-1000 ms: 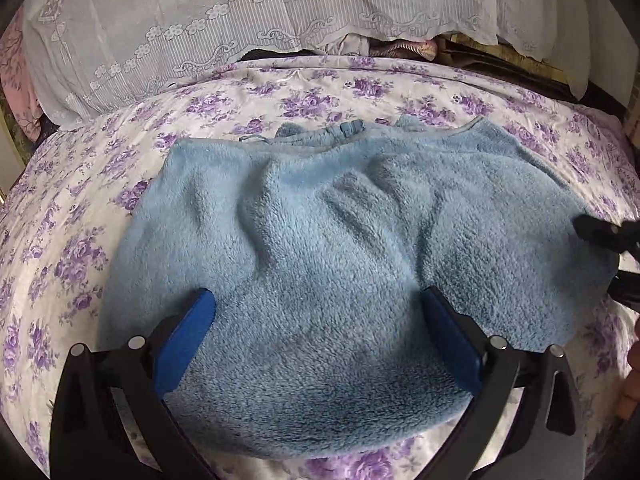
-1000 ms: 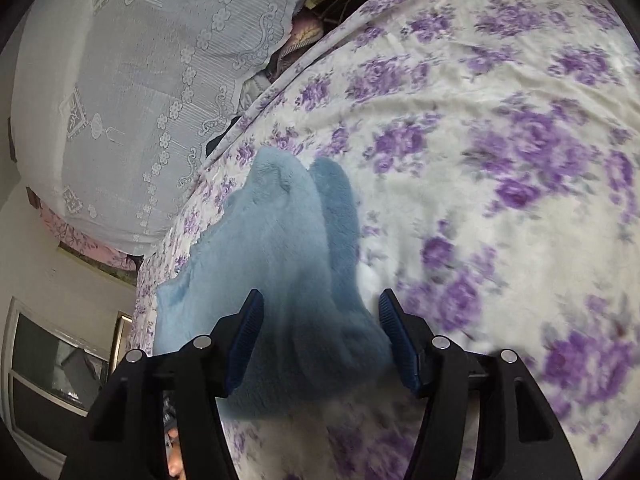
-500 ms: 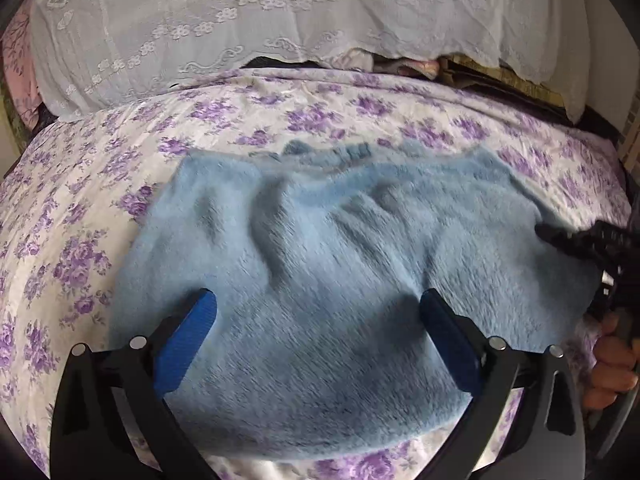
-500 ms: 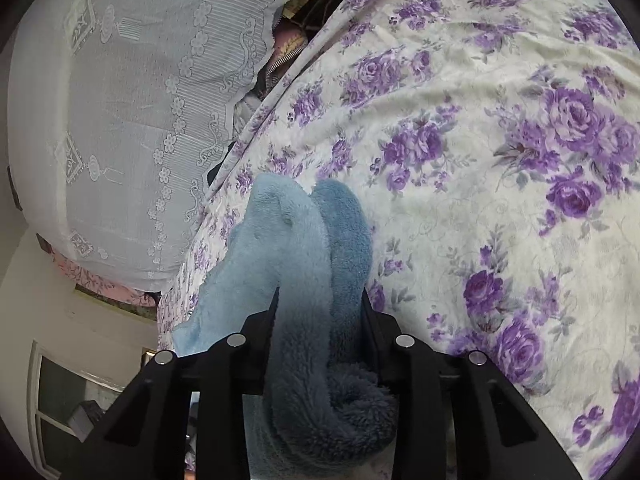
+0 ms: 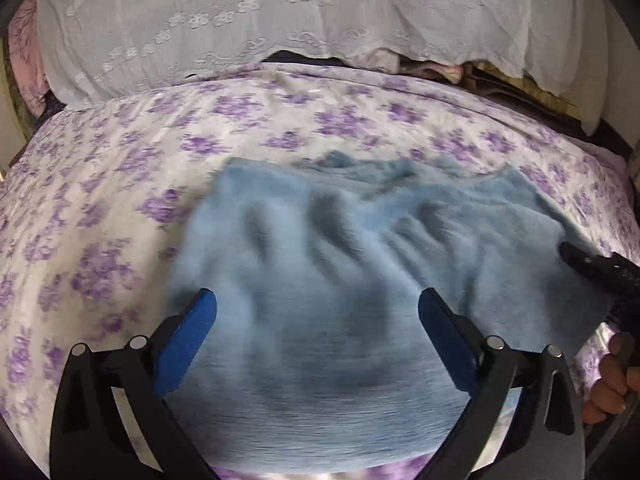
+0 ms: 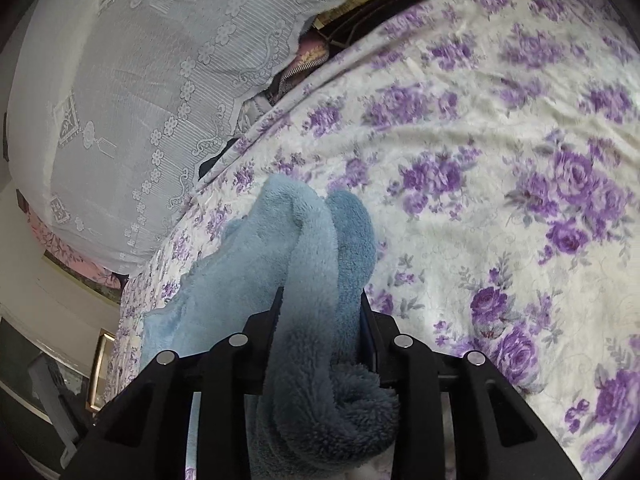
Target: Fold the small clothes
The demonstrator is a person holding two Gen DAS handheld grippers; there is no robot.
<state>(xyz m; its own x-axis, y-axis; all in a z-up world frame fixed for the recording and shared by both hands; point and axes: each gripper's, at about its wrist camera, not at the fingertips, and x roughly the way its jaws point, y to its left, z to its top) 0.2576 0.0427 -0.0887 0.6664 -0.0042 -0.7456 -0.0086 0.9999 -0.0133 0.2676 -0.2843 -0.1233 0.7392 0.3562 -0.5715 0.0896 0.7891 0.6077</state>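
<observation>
Right gripper (image 6: pixel 320 308) clamped on a bunched edge of the blue fleece garment (image 6: pixel 288 256); both black fingers press the fabric from each side, blue pads almost fully buried in pile, only a sliver showing on the right one. A thick roll of darker fleece spills out below the jaws toward the camera, its bottom end cut off by the frame. Beyond the fingertips the garment runs up as two ridges, one paler and one darker, onto the purple-flowered bedsheet (image 6: pixel 500 168). Left gripper (image 5: pixel 318 314) has its jaws spread wide, blue pads either side of the fleece with nothing pinched; cloth lies under and between them, whether the fingers touch it can't be told because of motion blur. In the left wrist view the garment is spread over the middle of the bed, wrinkled, near hem smeared and hard to read, far edge with a gathered bit that's too soft to identify. The right gripper's black tip shows at the right edge on the garment's side, mostly cut off, and a hand (image 5: pixel 612 380) below it is cropped by the frame. Behind the bed a white lace cover (image 5: pixel 280 16) drapes over a pile; a few clothes peek from under its hem, unclear what. Furniture at lower left of the right view is dark and indistinct.
</observation>
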